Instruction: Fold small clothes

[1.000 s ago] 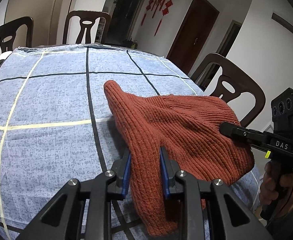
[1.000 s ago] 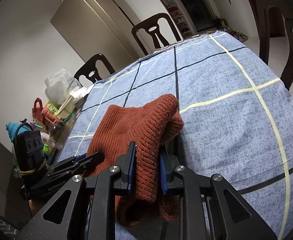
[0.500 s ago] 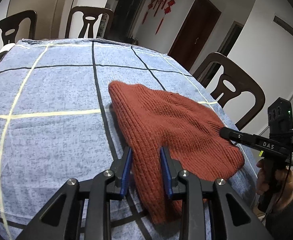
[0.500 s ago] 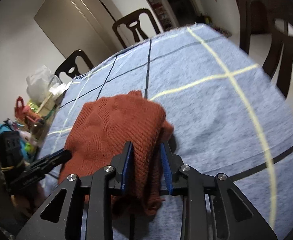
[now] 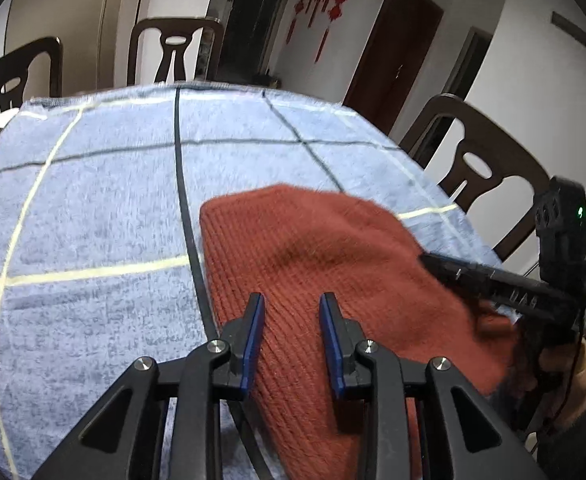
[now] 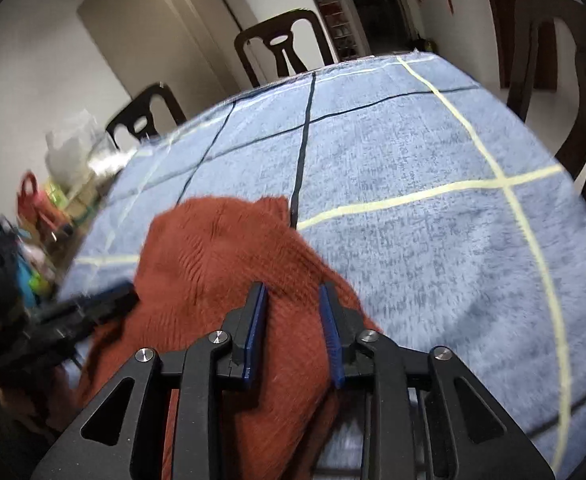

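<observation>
Ribbed rust knit (image 5: 313, 264) on checked cloth (image 5: 93, 208); left gripper (image 5: 291, 320) pinching its edge, right gripper (image 6: 291, 312) closing around it.

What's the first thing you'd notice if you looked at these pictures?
The rust-red knitted sweater jumps out first, lying on the near part of the blue checked tablecloth. Next come the two black tools with blue pads: the left hand-held gripper and the right hand-held gripper, each with the sweater's knit between its fingers at the near edge. Dark wooden chairs stand around the table.
</observation>
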`<state>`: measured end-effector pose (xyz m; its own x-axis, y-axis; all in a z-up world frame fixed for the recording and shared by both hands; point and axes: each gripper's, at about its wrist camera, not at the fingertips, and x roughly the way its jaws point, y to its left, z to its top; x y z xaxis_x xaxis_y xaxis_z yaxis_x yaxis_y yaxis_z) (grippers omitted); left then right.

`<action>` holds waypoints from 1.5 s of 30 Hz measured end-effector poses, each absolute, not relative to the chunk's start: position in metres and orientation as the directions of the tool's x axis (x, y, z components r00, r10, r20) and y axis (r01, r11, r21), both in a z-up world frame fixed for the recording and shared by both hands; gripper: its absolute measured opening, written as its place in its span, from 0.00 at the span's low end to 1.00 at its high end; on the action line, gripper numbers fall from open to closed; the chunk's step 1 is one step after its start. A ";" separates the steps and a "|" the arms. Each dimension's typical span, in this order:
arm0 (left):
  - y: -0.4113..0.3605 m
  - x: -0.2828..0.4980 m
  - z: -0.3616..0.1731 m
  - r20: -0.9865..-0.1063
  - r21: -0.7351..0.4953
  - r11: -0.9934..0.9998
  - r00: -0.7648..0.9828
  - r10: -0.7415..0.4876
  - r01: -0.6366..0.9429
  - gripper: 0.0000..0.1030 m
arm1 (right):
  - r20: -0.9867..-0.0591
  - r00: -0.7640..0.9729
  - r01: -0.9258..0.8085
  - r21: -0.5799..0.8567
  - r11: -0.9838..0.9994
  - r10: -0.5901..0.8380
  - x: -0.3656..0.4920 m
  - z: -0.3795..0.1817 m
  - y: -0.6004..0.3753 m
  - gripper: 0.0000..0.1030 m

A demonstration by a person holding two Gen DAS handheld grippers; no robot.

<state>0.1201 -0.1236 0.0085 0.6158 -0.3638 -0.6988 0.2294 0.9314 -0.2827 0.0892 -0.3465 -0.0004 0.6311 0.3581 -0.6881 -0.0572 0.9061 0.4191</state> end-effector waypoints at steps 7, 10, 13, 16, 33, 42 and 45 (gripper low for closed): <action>-0.114 0.100 0.015 -0.681 -0.287 0.928 0.632 -0.371 0.236 0.31 | -0.699 0.655 -0.076 0.316 0.946 0.287 0.060 0.025 -0.333 0.25; -0.105 0.078 0.023 -0.656 -0.309 0.912 0.633 -0.411 0.271 0.31 | -0.674 0.672 -0.127 0.305 0.944 0.308 0.025 0.039 -0.329 0.25; -0.102 0.057 0.026 -0.639 -0.341 0.890 0.620 -0.455 0.302 0.31 | -0.679 0.664 -0.145 0.296 0.944 0.315 -0.001 0.040 -0.325 0.25; -0.111 0.045 0.022 -0.647 -0.338 0.882 0.601 -0.470 0.327 0.31 | -0.717 0.642 -0.115 0.261 0.958 0.272 -0.013 0.023 -0.325 0.14; -0.112 0.042 0.014 -0.669 -0.305 0.904 0.609 -0.426 0.299 0.38 | -0.715 0.650 -0.077 0.276 0.958 0.258 -0.014 0.026 -0.331 0.14; -0.129 0.063 0.027 -0.647 -0.269 0.911 0.642 -0.411 0.313 0.37 | -0.671 0.703 -0.077 0.259 0.963 0.237 0.012 0.028 -0.315 0.14; -0.133 0.073 0.019 -0.672 -0.228 0.928 0.642 -0.369 0.295 0.37 | -0.681 0.696 -0.051 0.268 0.962 0.227 0.020 0.015 -0.320 0.16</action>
